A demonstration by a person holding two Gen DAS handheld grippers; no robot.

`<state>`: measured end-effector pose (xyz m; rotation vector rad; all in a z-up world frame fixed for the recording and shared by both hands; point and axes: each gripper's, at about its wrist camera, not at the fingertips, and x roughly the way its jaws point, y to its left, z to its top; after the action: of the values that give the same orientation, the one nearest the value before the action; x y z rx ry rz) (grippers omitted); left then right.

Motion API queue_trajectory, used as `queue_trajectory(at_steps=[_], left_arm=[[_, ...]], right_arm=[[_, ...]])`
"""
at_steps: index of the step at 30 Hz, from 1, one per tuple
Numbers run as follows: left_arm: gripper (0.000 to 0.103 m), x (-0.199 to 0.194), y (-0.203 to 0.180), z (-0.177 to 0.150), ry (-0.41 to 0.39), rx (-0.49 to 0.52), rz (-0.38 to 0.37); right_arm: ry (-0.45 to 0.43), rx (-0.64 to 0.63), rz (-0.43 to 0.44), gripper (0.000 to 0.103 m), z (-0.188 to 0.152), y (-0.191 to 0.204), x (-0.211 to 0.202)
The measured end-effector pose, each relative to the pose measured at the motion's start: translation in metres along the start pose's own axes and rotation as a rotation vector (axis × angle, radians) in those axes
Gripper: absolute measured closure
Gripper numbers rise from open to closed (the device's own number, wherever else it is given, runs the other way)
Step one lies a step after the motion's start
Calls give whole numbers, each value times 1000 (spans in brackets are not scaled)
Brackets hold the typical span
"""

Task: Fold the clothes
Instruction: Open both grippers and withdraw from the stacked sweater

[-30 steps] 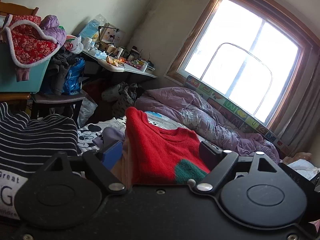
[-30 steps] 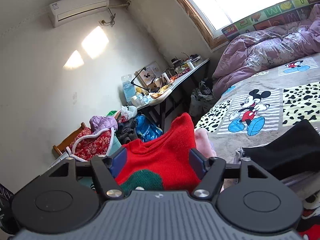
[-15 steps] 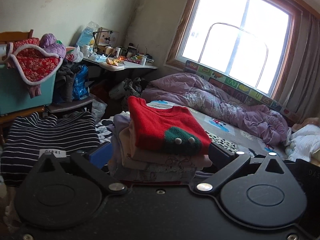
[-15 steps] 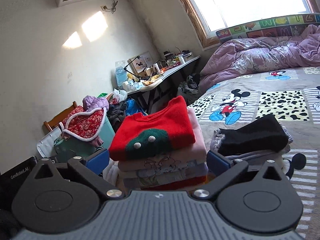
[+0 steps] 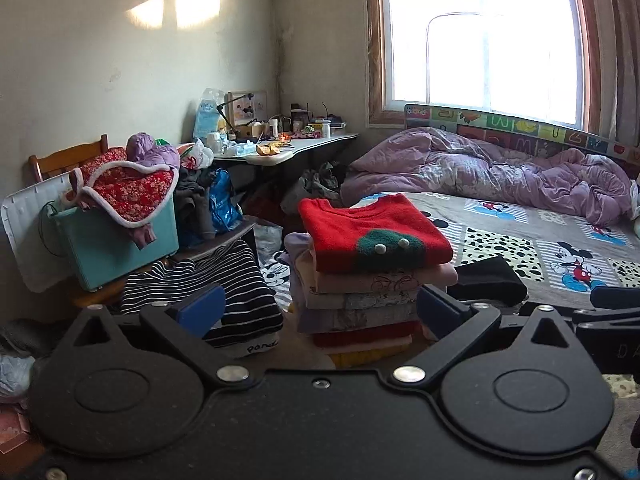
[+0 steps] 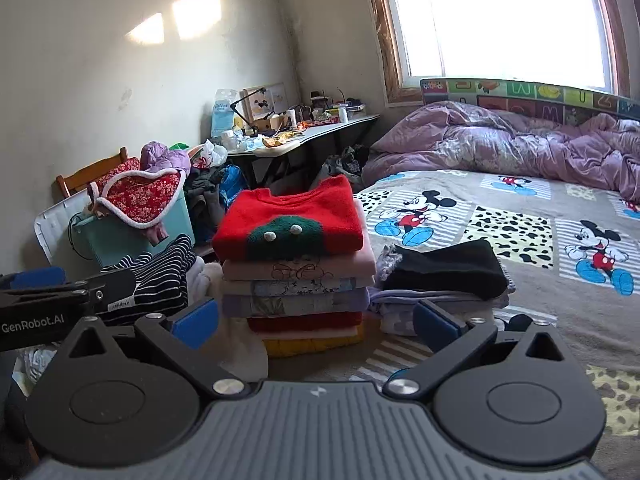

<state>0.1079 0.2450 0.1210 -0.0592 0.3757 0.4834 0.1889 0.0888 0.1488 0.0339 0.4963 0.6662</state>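
Fuzzy knit red sweater (image 5: pixel 372 236) tops soft cloth stack; matt plastic hand-held gripper (image 6: pixel 316 322).

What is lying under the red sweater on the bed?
Under the red sweater lies a stack of folded clothes: pink, pale, purple, red, then yellow at the bottom. Only their folded edges show.

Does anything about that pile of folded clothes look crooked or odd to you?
Nothing alarming. The stack stands upright with the red sweater squarely on top. The layers are slightly uneven in width, and the yellow bottom piece pokes out in front. Both grippers are open and apart from it.
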Motion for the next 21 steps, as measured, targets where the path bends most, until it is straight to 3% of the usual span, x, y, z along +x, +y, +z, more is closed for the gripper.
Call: queue_trajectory(at_steps=[21], left_arm=[[0,-47,-14,-12,-13,-23,-17]], right_arm=[[-21,-28,-31,0,-16,2,-77]])
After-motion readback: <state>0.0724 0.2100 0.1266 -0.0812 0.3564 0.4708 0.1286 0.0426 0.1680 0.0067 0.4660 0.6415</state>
